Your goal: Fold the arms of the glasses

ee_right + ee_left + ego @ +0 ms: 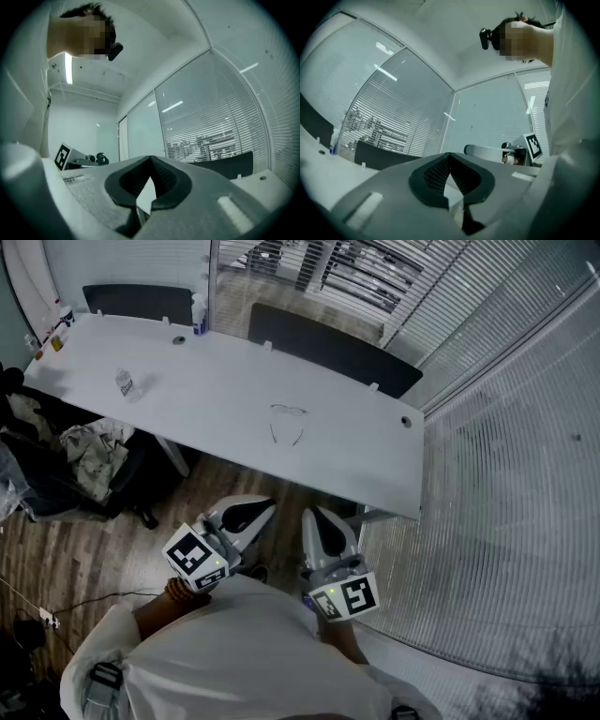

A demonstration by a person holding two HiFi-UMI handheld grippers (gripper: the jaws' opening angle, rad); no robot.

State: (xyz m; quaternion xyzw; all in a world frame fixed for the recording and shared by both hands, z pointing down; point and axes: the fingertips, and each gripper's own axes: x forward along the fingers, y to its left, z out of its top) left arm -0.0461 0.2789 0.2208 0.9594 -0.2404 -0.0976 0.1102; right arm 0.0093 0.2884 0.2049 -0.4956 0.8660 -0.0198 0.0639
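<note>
The glasses (287, 424) lie on the white table (375, 446) with both arms spread open, thin clear frame. Both grippers hang close to the person's body, short of the table's near edge and well away from the glasses. My left gripper (251, 510) is shut with nothing in it, and my right gripper (317, 519) beside it is shut and empty too. In the left gripper view the left gripper (449, 157) has its jaws meeting at the tip. The right gripper (150, 159) looks the same in its own view. The glasses show in neither gripper view.
A small plastic bottle (125, 383) stands on the table's left part. Two dark chairs (328, 348) (136, 301) sit behind the table. An office chair draped with cloth (89, 451) stands at the left. Glass walls with blinds (506, 456) run along the right.
</note>
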